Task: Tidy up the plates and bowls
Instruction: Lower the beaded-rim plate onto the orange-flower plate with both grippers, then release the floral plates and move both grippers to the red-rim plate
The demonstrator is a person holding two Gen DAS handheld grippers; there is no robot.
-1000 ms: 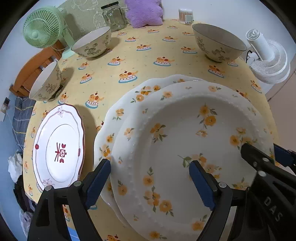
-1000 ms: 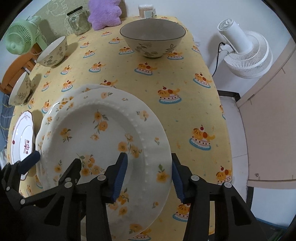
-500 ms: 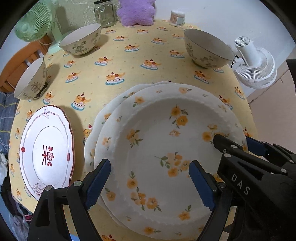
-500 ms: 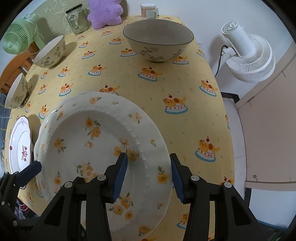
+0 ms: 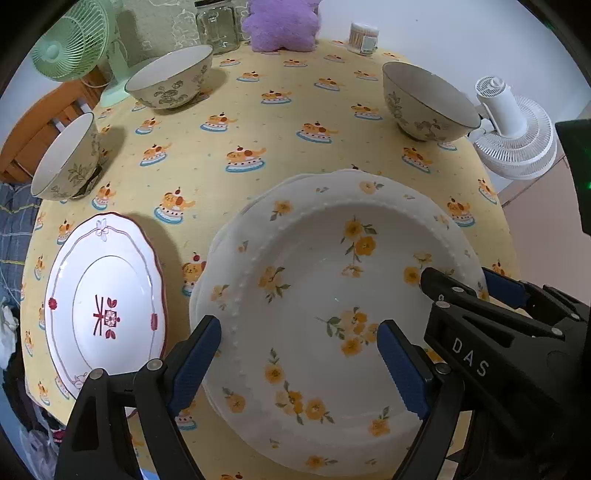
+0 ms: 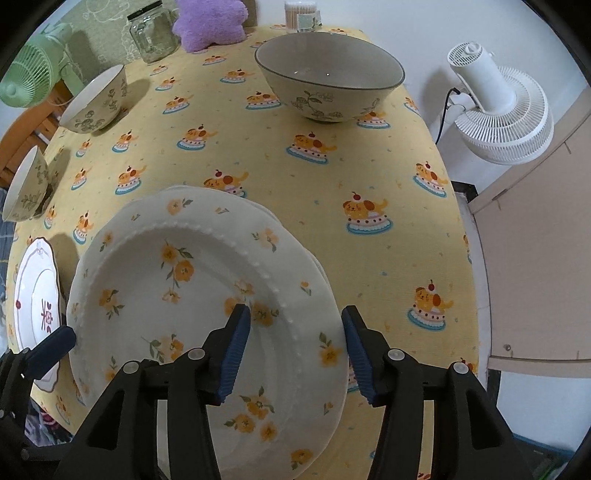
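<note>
A white plate with orange flowers (image 5: 325, 295) lies stacked on a matching plate whose rim (image 5: 295, 181) peeks out behind it. My left gripper (image 5: 299, 354) is open over the stack's near left rim. My right gripper (image 6: 295, 350) is open, its jaws standing either side of the top plate's right rim (image 6: 325, 332); it also shows in the left wrist view (image 5: 465, 291). A white plate with red trim (image 5: 103, 306) lies to the left. Three floral bowls stand on the table: far right (image 5: 424, 101), far left (image 5: 170, 81), left edge (image 5: 66, 157).
The table has a yellow cloth (image 5: 258, 122) with cake prints. A glass jar (image 5: 216, 26), a purple plush cushion (image 5: 282, 22) and a toothpick holder (image 5: 364, 37) stand at the back. A green fan (image 5: 70, 40) is back left, a white fan (image 5: 517, 136) off the right edge.
The top flowered plate has come down and now sits nearly centred on the lower one. Both grippers have pulled back and up slightly; the right jaws have widened around the rim.
</note>
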